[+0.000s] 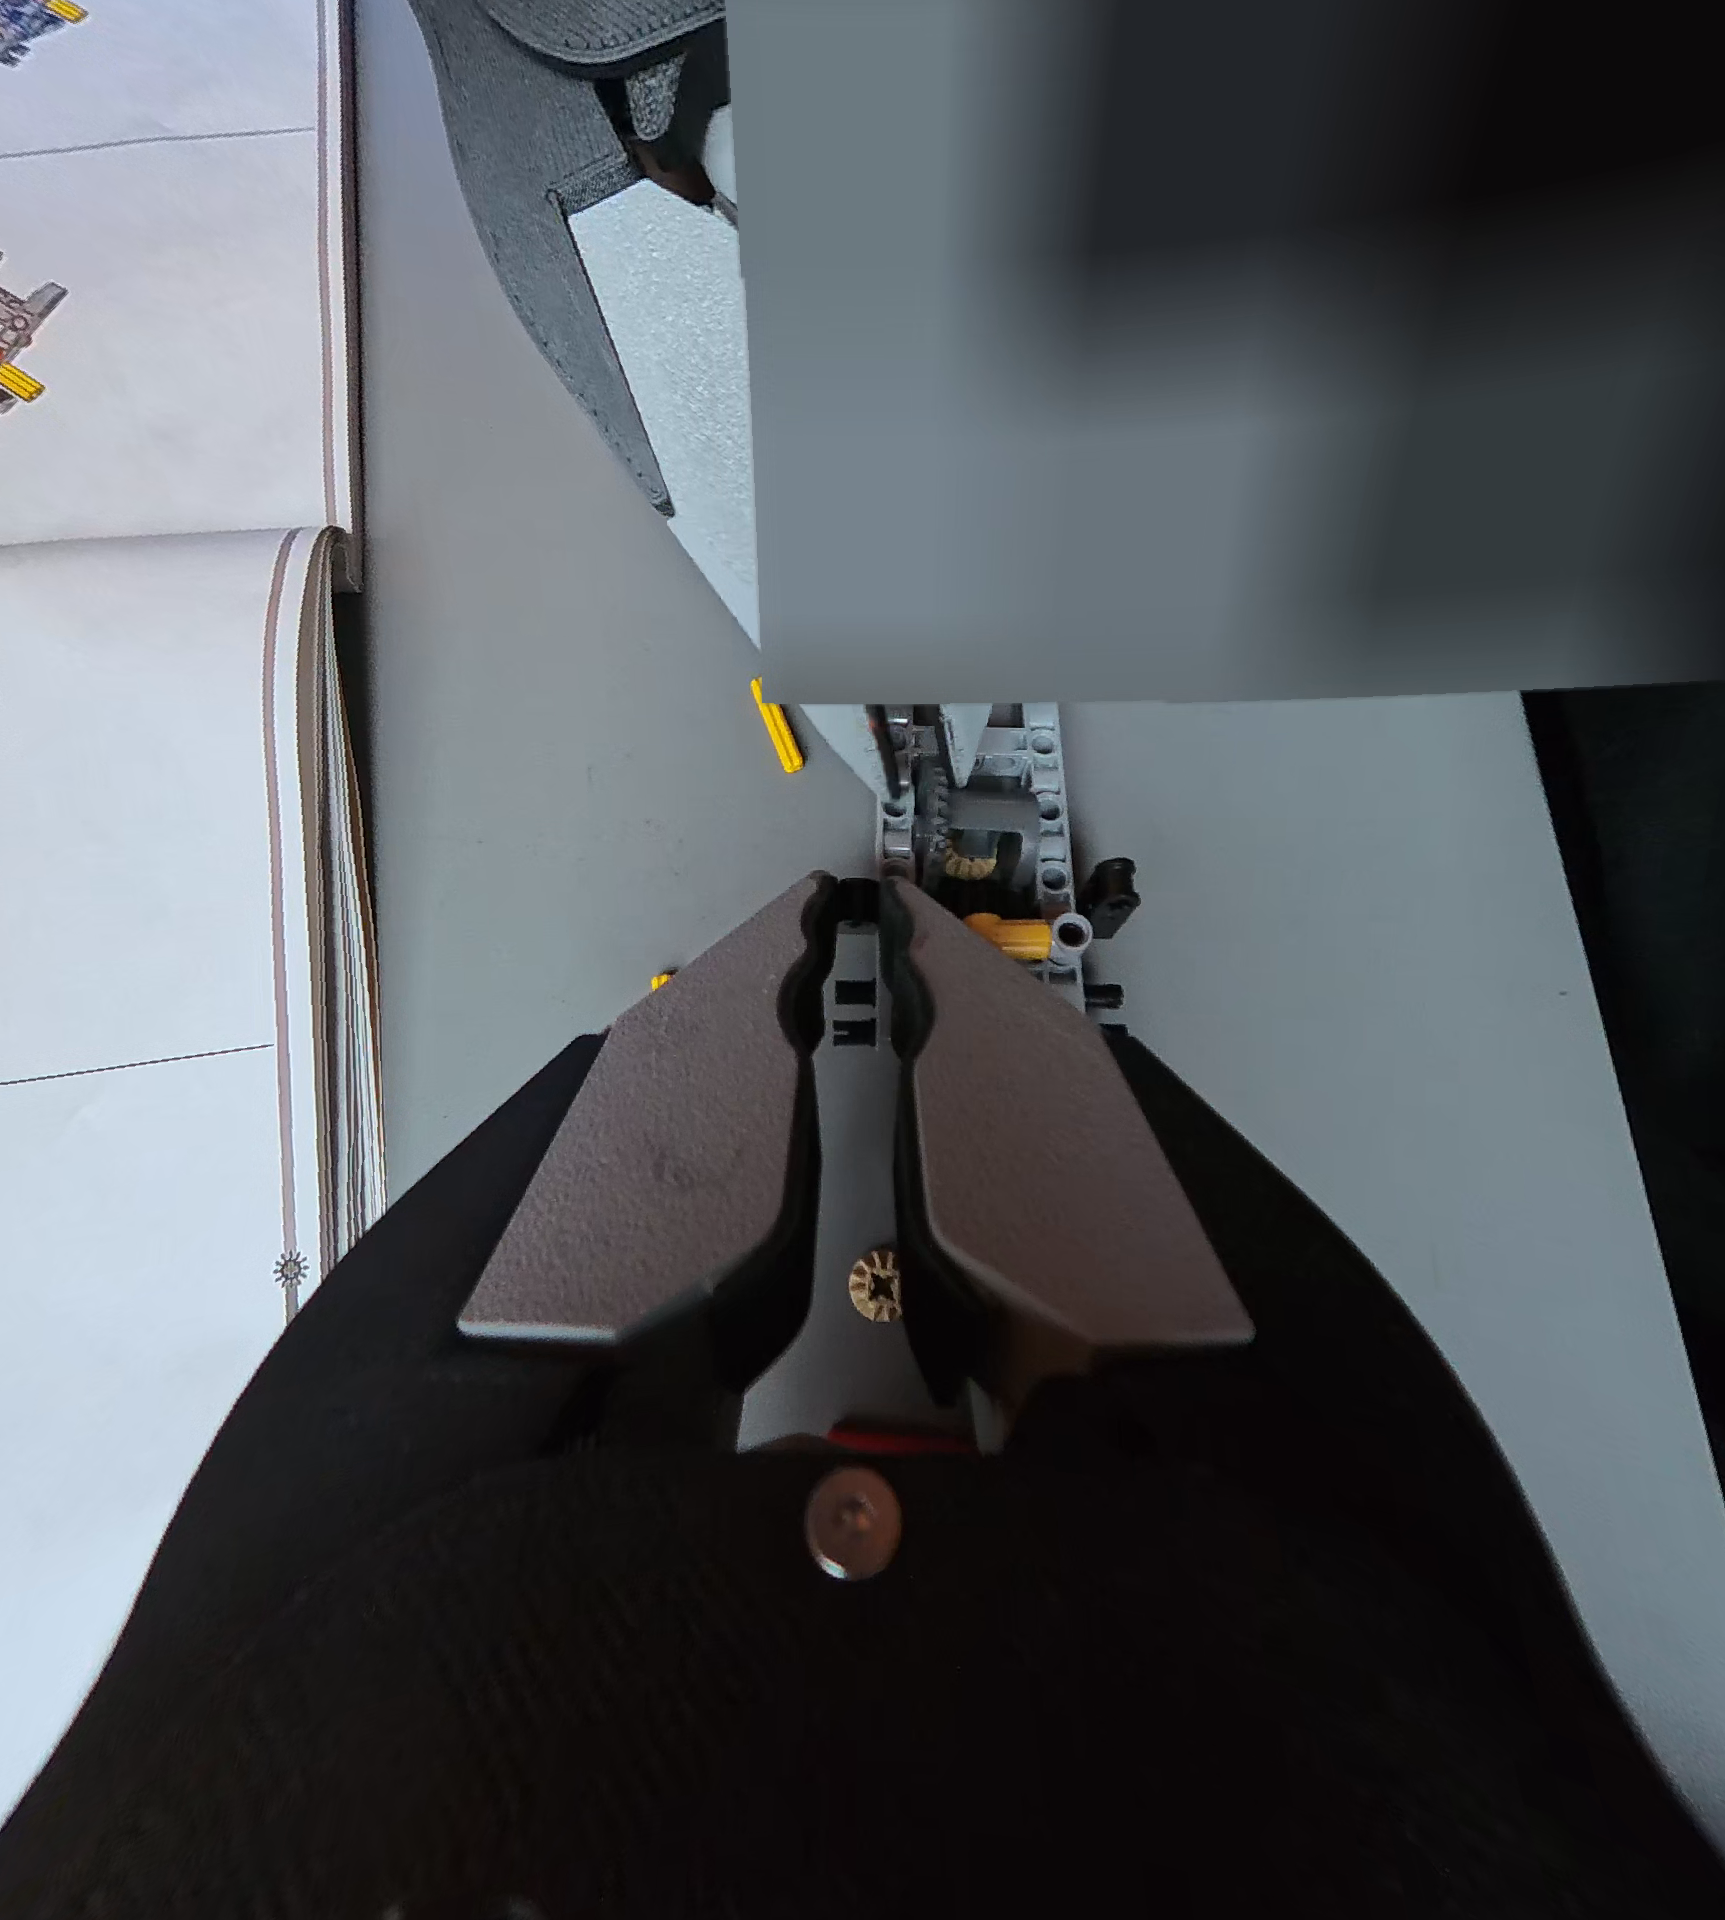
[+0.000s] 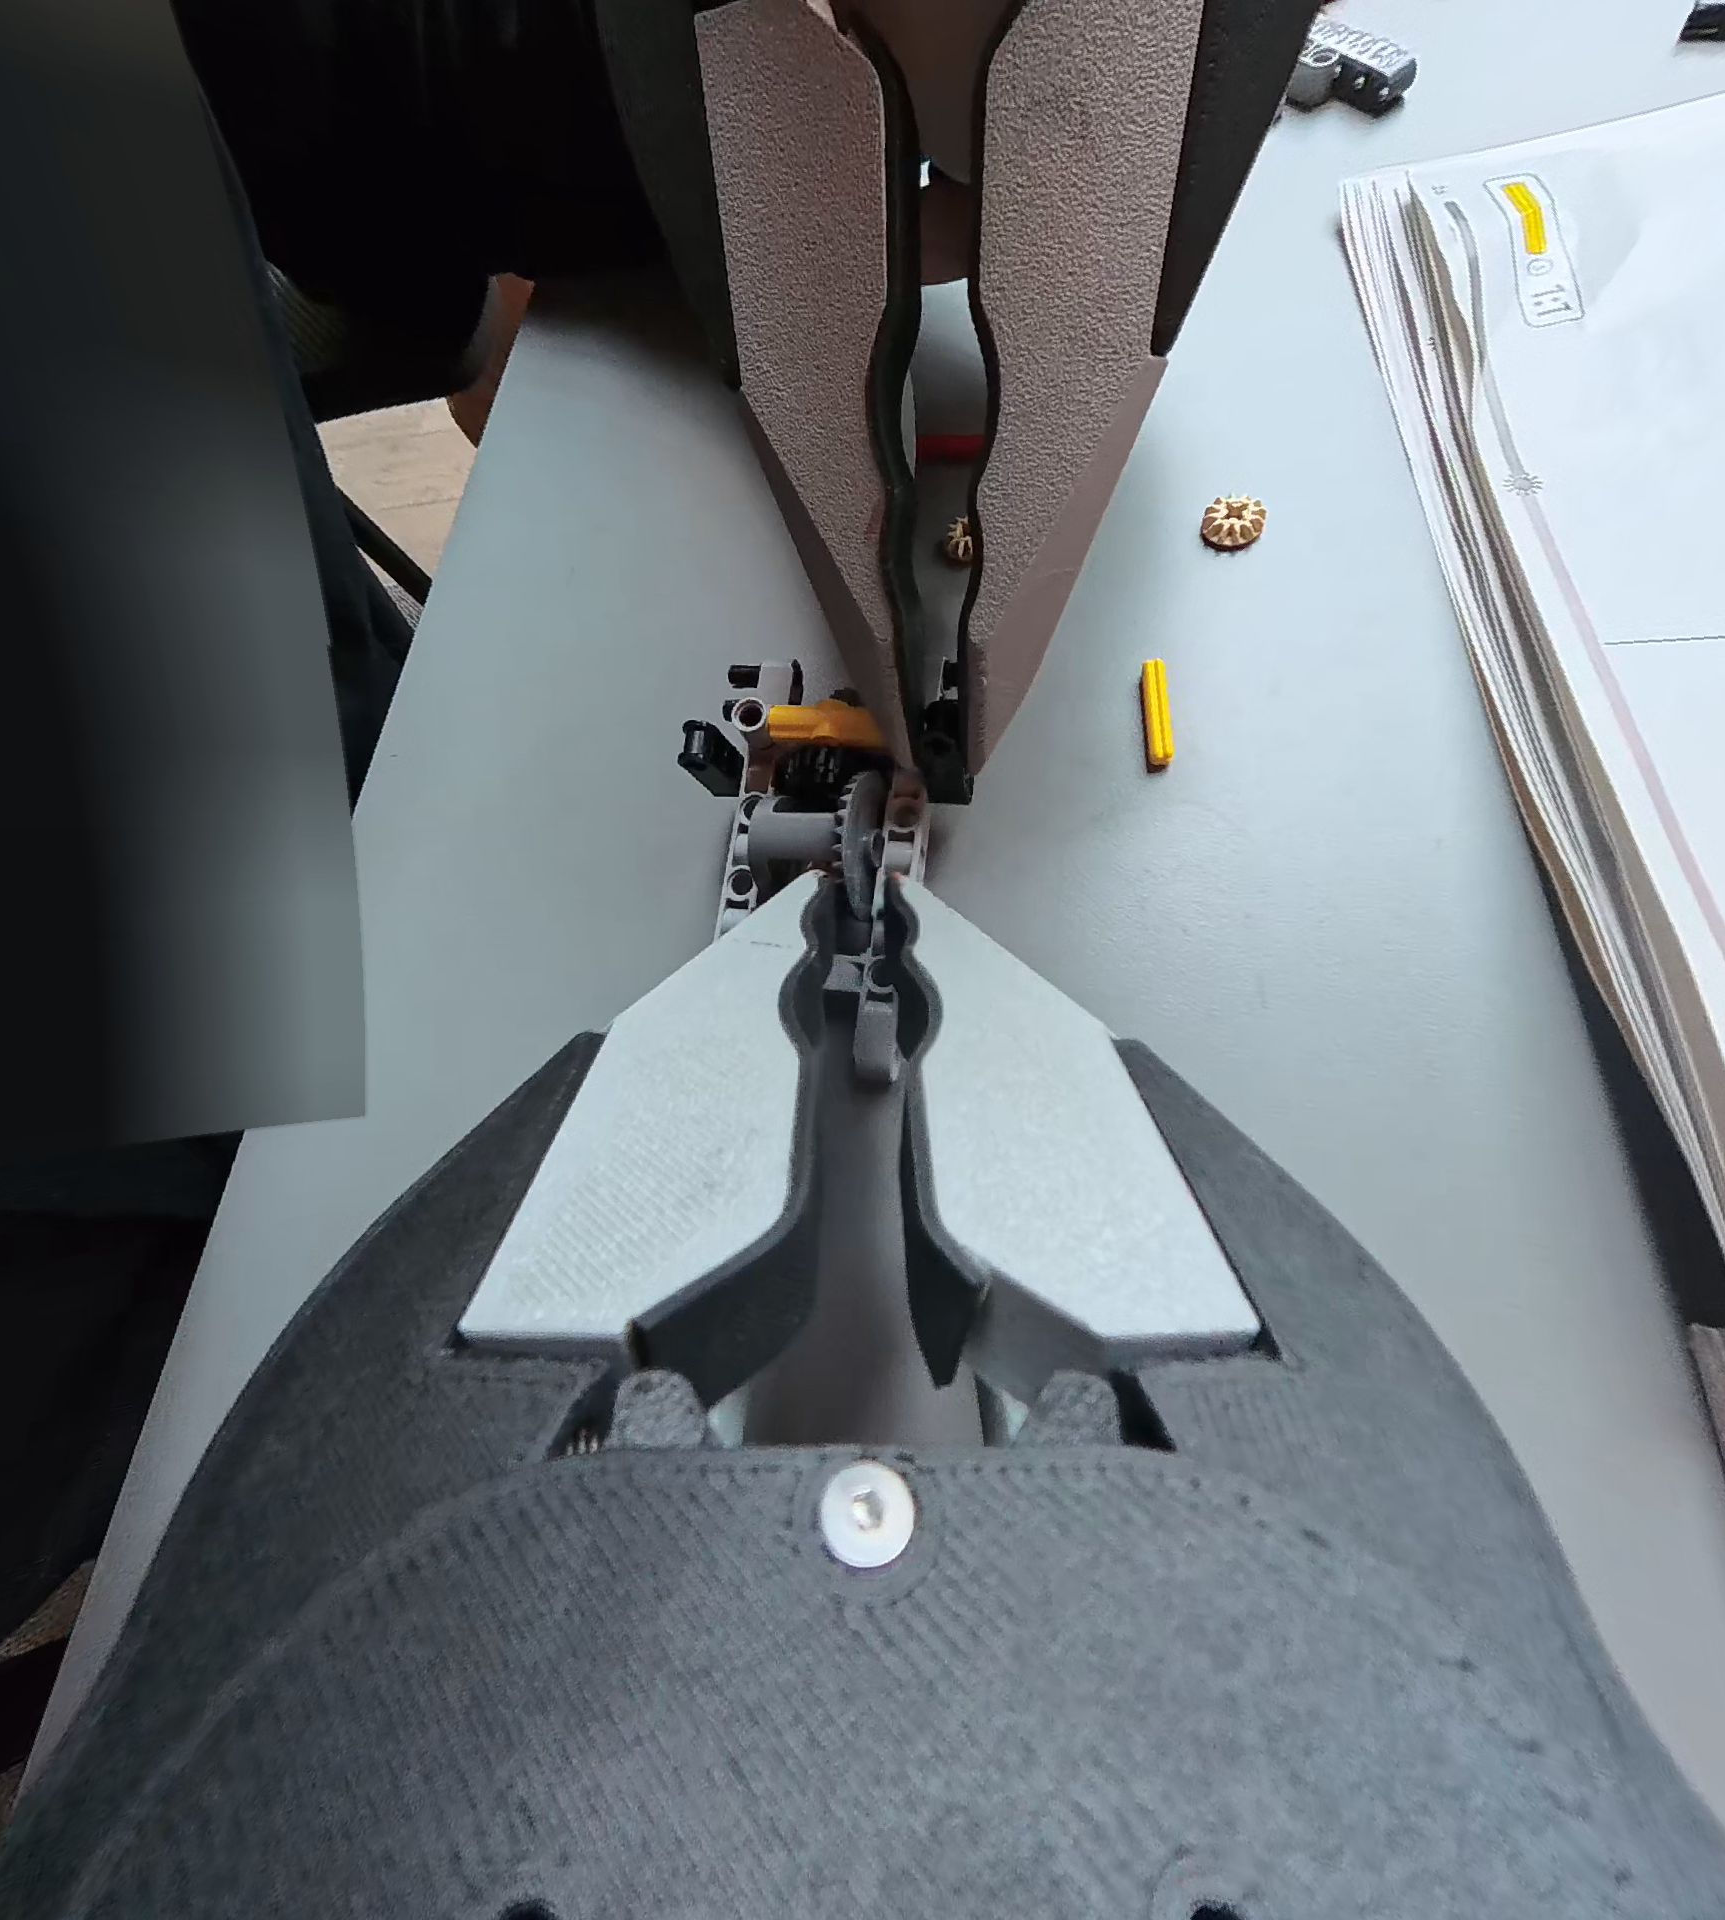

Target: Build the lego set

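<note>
A small grey lego assembly [image 2: 796, 831] with a dark gear, black gears and a yellow part lies on the grey table [image 2: 577, 623]. It also shows in the left wrist view [image 1: 1003, 821]. My right gripper [image 2: 863, 909] is shut on a dark grey beam [image 2: 876, 1023] at the assembly's near end. My left gripper [image 1: 858, 896] is shut on a black piece [image 1: 856, 891] at the opposite end. In the right wrist view the left gripper [image 2: 936, 764] comes in from the top, facing mine, with the black piece [image 2: 946, 748] in its tips.
A loose yellow axle [image 2: 1157, 715] and a tan gear [image 2: 1233, 523] lie beside the assembly. A second tan gear [image 1: 876, 1285] lies under my left fingers. The open instruction booklet [image 2: 1616, 520] lies alongside. A dark fabric item [image 1: 546, 208] lies beyond. The table edge [image 1: 1564, 935] is near.
</note>
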